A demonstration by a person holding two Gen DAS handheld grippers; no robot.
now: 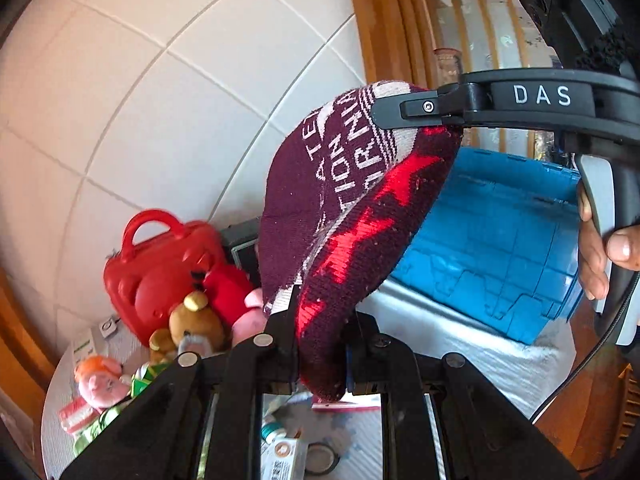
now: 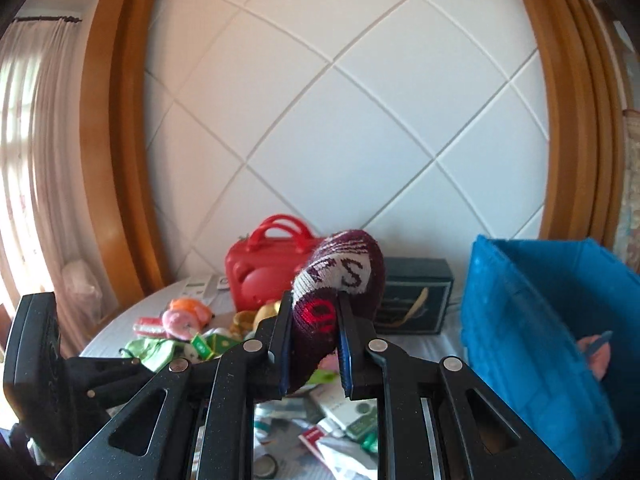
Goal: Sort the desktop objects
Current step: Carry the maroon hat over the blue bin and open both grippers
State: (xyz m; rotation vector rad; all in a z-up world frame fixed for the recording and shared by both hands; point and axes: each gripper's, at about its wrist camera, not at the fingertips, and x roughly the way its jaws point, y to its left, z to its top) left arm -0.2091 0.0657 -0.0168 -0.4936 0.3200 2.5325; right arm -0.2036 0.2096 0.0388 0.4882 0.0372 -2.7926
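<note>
A maroon knit hat (image 1: 340, 208) with white lettering and red stars hangs in the air, held at two ends. My left gripper (image 1: 320, 344) is shut on its lower edge. My right gripper (image 2: 314, 344) is shut on the other end of the hat (image 2: 340, 280); its black finger (image 1: 416, 110) shows at the hat's top in the left wrist view. A blue crate (image 2: 532, 340) stands to the right; it also shows in the left wrist view (image 1: 492, 248). Both grippers hold the hat above the cluttered table.
A red toy case (image 2: 260, 272) and a dark box (image 2: 416, 300) stand at the back by the tiled wall. Plush toys (image 1: 192, 320) and green packets (image 2: 160, 346) lie left. Small boxes and packets (image 2: 340, 420) lie under the grippers. The left gripper's body (image 2: 36, 356) is at the left.
</note>
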